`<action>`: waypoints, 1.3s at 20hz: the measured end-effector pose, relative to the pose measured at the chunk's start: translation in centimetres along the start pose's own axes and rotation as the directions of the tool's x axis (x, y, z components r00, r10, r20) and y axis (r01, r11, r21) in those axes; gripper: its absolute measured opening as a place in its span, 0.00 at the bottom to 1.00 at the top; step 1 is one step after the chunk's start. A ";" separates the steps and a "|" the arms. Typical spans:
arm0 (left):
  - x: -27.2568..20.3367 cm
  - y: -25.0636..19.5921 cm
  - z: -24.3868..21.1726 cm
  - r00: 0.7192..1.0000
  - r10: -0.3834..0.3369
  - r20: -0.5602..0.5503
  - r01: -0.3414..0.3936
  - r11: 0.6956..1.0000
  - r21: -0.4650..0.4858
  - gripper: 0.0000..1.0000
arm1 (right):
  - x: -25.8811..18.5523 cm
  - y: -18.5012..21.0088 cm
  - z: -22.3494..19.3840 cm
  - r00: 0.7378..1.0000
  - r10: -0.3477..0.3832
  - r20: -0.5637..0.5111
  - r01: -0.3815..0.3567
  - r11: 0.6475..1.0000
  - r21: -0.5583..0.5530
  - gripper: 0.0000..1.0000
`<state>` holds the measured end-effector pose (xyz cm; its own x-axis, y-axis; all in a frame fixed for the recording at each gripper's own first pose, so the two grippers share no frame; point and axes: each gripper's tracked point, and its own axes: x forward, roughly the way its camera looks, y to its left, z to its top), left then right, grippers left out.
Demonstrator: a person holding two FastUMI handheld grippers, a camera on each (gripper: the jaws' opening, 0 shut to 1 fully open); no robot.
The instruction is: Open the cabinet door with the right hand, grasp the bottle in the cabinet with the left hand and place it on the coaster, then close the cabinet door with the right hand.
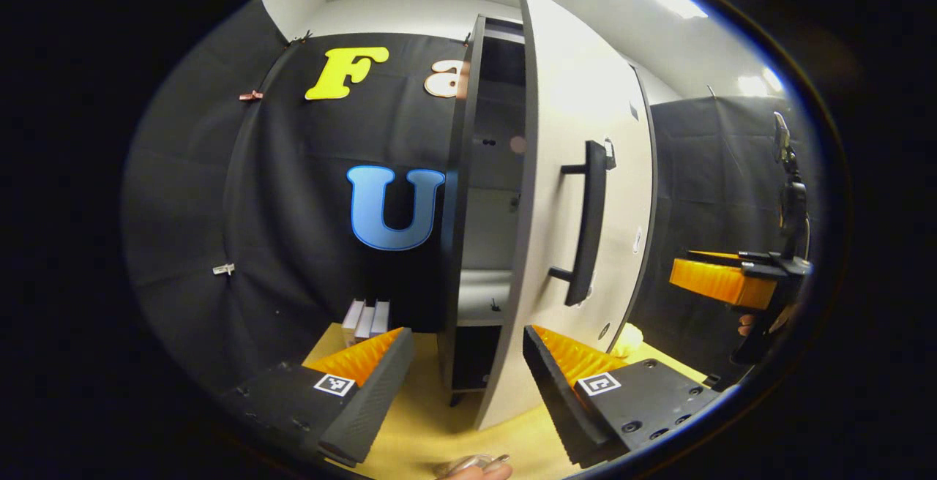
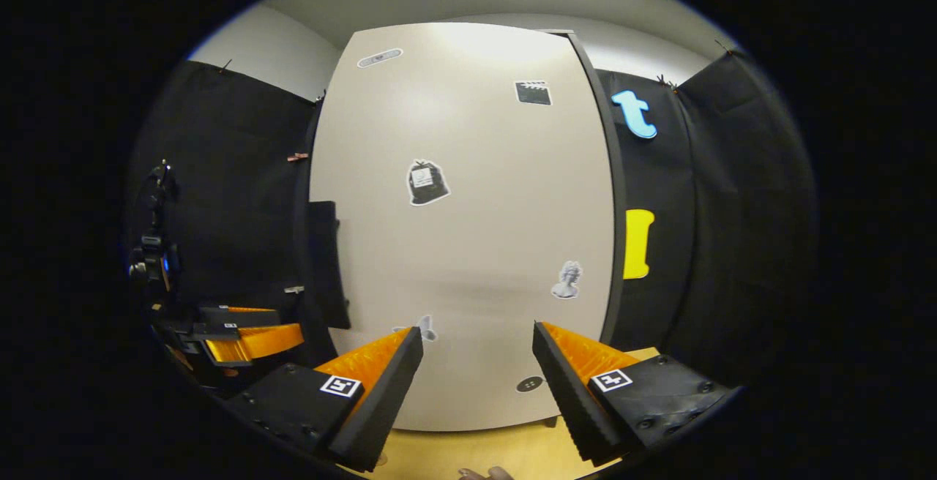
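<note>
The cabinet door (image 1: 564, 195) stood partly open, its handle (image 1: 589, 224) free, a narrow gap showing dark shelves (image 1: 483, 297); I could not make out the bottle inside. The left gripper (image 1: 468, 385) hung released before the door's edge. The right gripper (image 2: 476, 385), jaws apart and empty, faced the door's stickered front. Both were above the yellow table (image 1: 417, 407), black cloth walls around.

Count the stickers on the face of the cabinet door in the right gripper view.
6. On the cabinet door: oval sticker top left, clapperboard top right, black bag centre, statue bust lower right, round dark one at the bottom, and one partly behind the fingers.
</note>
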<state>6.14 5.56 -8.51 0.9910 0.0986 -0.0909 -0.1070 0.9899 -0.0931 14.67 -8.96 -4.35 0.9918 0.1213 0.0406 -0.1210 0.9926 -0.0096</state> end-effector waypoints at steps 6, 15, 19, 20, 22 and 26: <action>1.8 -1.0 0.7 0.998 0.059 0.022 -0.060 0.998 0.032 0.95 | 0.1 -1.6 0.3 0.999 0.021 0.044 -0.017 0.997 -0.080 0.98; 2.8 -4.5 1.4 0.998 0.053 0.040 -0.055 0.998 0.032 0.95 | -1.5 -1.9 2.1 0.993 0.058 0.105 -0.051 0.996 -0.070 0.97; 3.7 -6.2 1.5 0.999 0.020 0.035 -0.021 0.999 0.050 0.95 | -1.9 -2.9 2.3 0.992 0.046 0.113 -0.039 0.997 -0.067 0.98; 3.8 -6.6 1.5 0.999 0.010 0.036 -0.012 0.999 0.049 0.95 | -2.0 -3.0 2.4 0.992 0.044 0.114 -0.036 0.997 -0.069 0.98; 4.0 -7.2 1.7 0.999 0.001 0.039 -0.003 0.998 0.055 0.95 | -2.1 -3.2 2.1 0.994 0.040 0.102 -0.034 0.998 -0.058 0.97; 4.4 -8.0 2.1 0.998 -0.015 0.054 0.011 0.997 0.071 0.95 | -2.7 -3.5 2.0 0.996 0.034 0.082 -0.032 0.999 -0.034 0.98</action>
<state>11.49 -1.75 -6.12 0.9954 0.0892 -0.0357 -0.0901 0.9956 -0.0239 12.34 -12.77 -2.47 0.9803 0.1552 0.1220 -0.1508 0.9876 -0.0448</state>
